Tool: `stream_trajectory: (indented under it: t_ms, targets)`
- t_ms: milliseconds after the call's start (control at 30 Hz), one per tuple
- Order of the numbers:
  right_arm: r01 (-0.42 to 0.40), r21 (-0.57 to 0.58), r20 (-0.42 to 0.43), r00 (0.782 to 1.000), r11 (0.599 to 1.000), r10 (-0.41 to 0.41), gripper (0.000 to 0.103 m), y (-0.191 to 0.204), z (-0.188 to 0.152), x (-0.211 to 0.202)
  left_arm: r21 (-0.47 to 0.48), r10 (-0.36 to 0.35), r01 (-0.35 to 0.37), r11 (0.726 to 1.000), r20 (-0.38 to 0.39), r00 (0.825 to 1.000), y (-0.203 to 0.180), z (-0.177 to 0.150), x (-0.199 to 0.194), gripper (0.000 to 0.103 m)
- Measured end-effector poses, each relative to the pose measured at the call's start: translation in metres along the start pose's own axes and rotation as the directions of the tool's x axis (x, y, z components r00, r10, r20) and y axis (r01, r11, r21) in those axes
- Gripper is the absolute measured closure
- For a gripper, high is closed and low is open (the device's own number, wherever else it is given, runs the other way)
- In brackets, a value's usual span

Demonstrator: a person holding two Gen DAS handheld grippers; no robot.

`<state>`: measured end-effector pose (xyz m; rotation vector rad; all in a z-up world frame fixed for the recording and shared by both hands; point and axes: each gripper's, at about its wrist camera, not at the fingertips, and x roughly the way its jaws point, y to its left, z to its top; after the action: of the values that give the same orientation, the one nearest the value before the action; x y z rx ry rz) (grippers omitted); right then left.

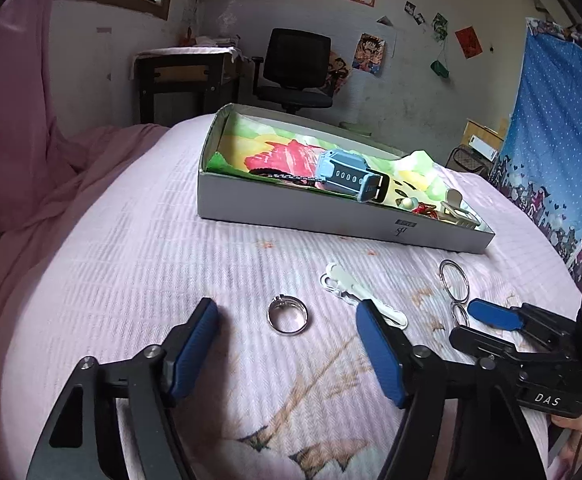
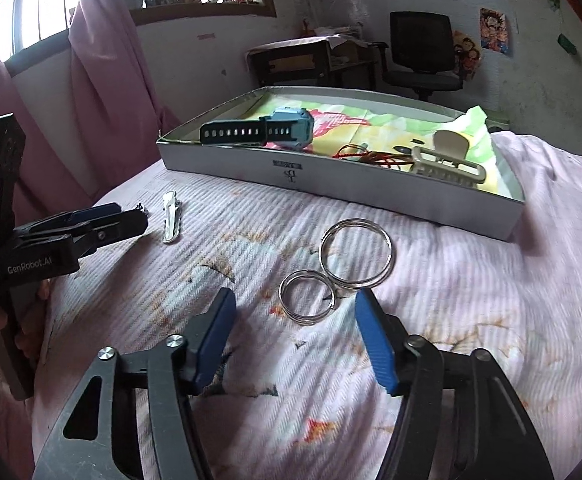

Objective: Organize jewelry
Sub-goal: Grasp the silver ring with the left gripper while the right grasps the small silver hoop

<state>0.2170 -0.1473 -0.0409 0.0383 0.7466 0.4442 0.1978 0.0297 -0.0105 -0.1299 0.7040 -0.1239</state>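
A silver finger ring (image 1: 287, 314) lies on the pink bedspread between the fingertips of my left gripper (image 1: 287, 312), which is open; its blue pads stand clear of the ring on both sides. Two linked silver hoops lie to the right: a small one (image 2: 307, 297) and a large one (image 2: 356, 253). My right gripper (image 2: 296, 300) is open, with the small hoop between its fingertips and untouched. A white hair clip (image 1: 355, 292) lies between the two grippers. The grey box (image 1: 291, 216) behind holds a blue watch (image 1: 347, 174), a beige claw clip (image 2: 447, 160) and a red cord (image 2: 371, 156).
The bed is covered by a pink patterned spread. Pink curtains (image 2: 103, 80) hang at the left, and a blue dotted cloth (image 1: 551, 128) hangs at the right. A desk (image 1: 187, 76) and a black office chair (image 1: 295, 68) stand by the far wall. A hand holds each gripper.
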Motion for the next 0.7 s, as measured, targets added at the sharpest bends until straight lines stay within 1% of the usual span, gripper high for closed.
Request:
stream_trajectory:
  t_ms: [33, 100, 133, 300, 333, 400, 433, 567, 700]
  targets:
    - [0.0, 0.004, -0.003, 1.0, 1.0, 0.0, 0.053, -0.0014, 0.0005, 0.0013, -0.005, -0.006, 0.006, 1.0, 0.001, 1.0, 0.0006, 0.0, 0.0006, 0.039]
    - [0.002, 0.017, -0.009, 1.0, 1.0, -0.002, 0.055, -0.0034, 0.001, 0.0035, -0.005, -0.015, 0.015, 1.0, 0.001, 1.0, 0.0006, -0.0005, 0.0019, 0.048]
    - [0.002, 0.024, -0.013, 1.0, 1.0, -0.002, 0.057, -0.0046, 0.0008, 0.0047, -0.003, -0.016, 0.016, 1.0, 0.001, 1.0, 0.0002, -0.001, 0.0024, 0.05]
    - [0.025, 0.038, -0.038, 0.999, 0.999, -0.024, 0.065, -0.0065, -0.0019, 0.01, 0.014, -0.038, 0.038, 0.999, 0.0, 0.999, -0.0037, -0.0041, 0.0037, 0.072]
    - [0.027, 0.034, -0.039, 0.999, 0.999, -0.026, 0.068, -0.0052, -0.0027, 0.01, 0.011, -0.043, 0.043, 0.999, -0.002, 0.999, -0.0032, -0.0042, 0.004, 0.074]
    - [0.026, 0.031, -0.04, 0.999, 0.999, -0.025, 0.071, -0.0053, -0.0025, 0.0107, -0.002, -0.055, 0.055, 0.998, -0.004, 0.998, -0.0009, -0.0047, 0.0048, 0.082]
    - [0.022, 0.032, -0.04, 0.999, 0.999, -0.021, 0.073, -0.0053, -0.003, 0.0106, -0.006, -0.059, 0.059, 0.998, -0.004, 0.998, 0.0004, -0.005, 0.0047, 0.083]
    - [0.011, 0.038, -0.035, 0.999, 0.999, -0.01, 0.075, -0.0059, -0.0038, 0.0096, -0.01, -0.063, 0.063, 0.998, 0.004, 0.998, 0.0005, -0.0064, 0.004, 0.083]
    - [0.012, 0.03, -0.03, 0.999, 0.999, -0.012, 0.075, -0.0041, -0.0041, 0.0088, -0.008, -0.064, 0.064, 0.998, 0.006, 0.998, 0.0004, -0.0066, 0.004, 0.083]
